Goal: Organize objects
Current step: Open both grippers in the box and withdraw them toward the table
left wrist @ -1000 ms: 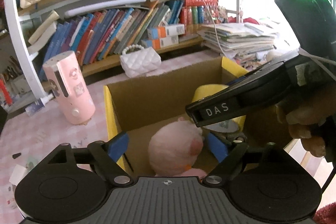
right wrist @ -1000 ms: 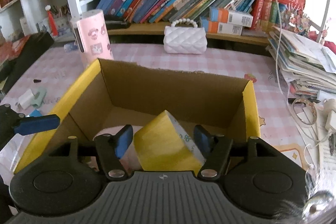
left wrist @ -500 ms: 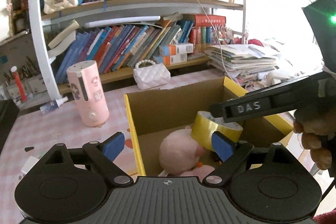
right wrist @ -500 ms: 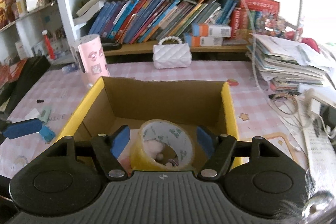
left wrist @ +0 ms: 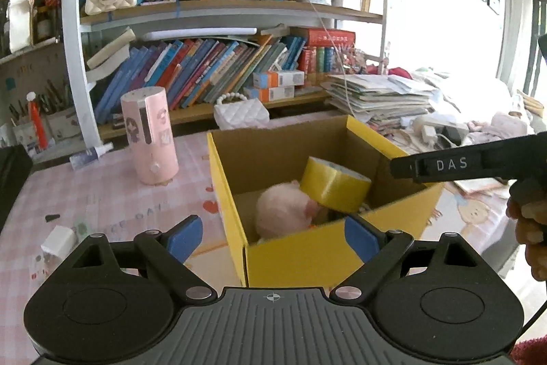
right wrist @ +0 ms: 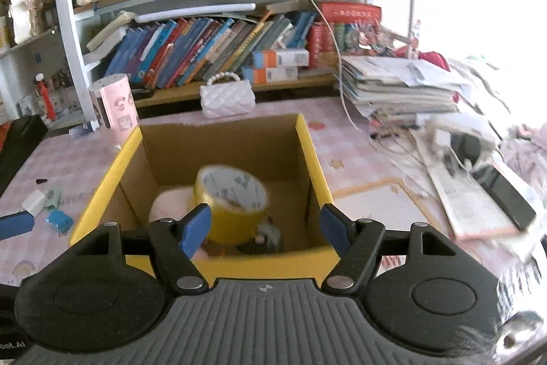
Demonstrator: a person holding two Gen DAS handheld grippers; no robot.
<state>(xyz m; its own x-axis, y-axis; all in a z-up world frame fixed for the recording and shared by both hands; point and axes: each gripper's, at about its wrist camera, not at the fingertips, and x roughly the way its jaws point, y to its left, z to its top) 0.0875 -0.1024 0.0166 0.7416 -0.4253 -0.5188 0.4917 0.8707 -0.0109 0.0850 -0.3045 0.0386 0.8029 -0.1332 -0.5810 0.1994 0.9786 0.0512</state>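
Note:
A yellow cardboard box (left wrist: 307, 253) stands open on the pink checked table. Inside it a yellow tape roll (left wrist: 333, 185) leans on a pink plush toy (left wrist: 283, 211). My left gripper (left wrist: 272, 238) hovers open before the box's near left corner, with nothing between its blue pads. My right gripper (right wrist: 266, 228) is open just short of the box's near wall. The tape roll (right wrist: 232, 197) lies past its pads, untouched. Its black body (left wrist: 478, 163) reaches in from the right in the left wrist view, with a hand on the grip.
A pink cylinder (left wrist: 150, 135) and a white quilted purse (left wrist: 241, 115) stand behind the box, in front of a full bookshelf. Stacked papers (right wrist: 396, 88), cables and a black phone (right wrist: 506, 190) crowd the right. Small bits (right wrist: 44, 204) lie left of the box.
The tape roll was between the right gripper's pads; it now rests in the box on the plush. Both grippers have drawn back from the box, and its front wall has come into view.

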